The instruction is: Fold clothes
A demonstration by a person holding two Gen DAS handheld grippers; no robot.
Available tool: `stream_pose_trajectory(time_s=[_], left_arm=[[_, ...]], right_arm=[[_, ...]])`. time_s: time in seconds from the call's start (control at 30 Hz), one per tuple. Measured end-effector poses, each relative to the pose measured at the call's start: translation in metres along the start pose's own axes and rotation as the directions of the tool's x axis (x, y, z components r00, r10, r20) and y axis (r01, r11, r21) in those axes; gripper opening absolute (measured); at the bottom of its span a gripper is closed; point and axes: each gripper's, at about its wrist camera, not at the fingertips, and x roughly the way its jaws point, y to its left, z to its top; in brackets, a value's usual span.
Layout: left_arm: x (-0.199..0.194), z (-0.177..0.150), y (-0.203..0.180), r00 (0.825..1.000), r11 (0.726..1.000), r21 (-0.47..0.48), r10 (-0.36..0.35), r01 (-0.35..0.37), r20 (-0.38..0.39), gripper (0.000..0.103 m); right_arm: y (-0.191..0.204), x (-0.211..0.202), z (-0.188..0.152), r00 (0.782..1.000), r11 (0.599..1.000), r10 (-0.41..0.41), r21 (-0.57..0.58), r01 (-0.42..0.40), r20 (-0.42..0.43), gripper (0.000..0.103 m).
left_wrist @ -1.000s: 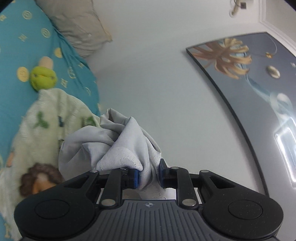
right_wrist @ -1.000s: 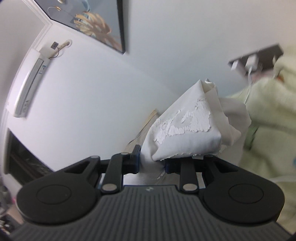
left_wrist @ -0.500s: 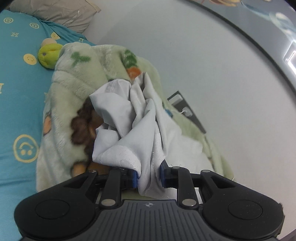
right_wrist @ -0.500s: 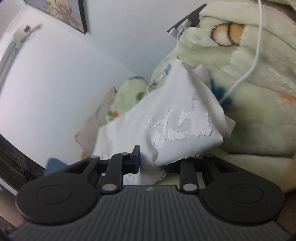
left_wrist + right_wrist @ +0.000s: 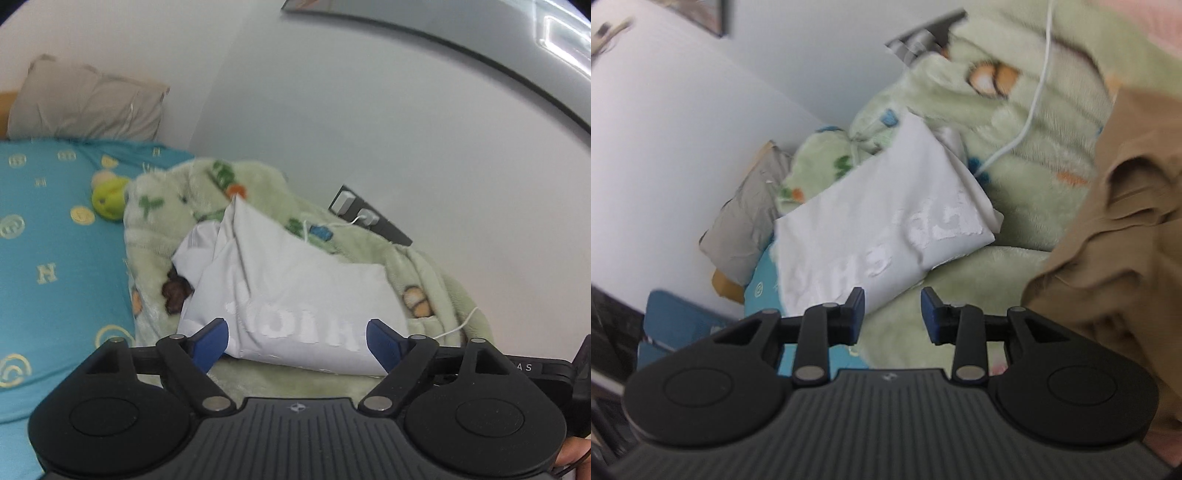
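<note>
Lying crosswise just ahead of the wide-open, empty left tongs [image 5: 297, 341], the folded white shirt [image 5: 295, 295] rests on the green blanket [image 5: 424, 266]; the right tongs [image 5: 892, 314], parted and empty, sit beside its corner.

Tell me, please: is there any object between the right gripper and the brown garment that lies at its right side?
Nothing visible does. The right gripper is open and empty, and only bare green blanket separates it from the brown garment. The white cable and the folded white shirt lie clear of that path.
</note>
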Motion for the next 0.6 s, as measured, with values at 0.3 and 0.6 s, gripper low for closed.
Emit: stream_pose_trajectory(time_s=[0.3, 0.6], left_arm=[[-0.154, -0.046, -0.08, 0.976, 0.951, 0.3, 0.01, -0.077, 0.219, 0.103], [-0.224, -0.107, -0.104, 0.924, 0.911, 0.382, -0.002, -0.156, 0.383, 0.103]], right_arm=[[0.061, -0.107, -0.053, 0.982, 0.933, 0.105, -0.358, -0.044, 0.155, 0.091], [0.067, -0.159, -0.128, 0.922, 0.847, 0.156, -0.528, 0.06, 0.354, 0.091]])
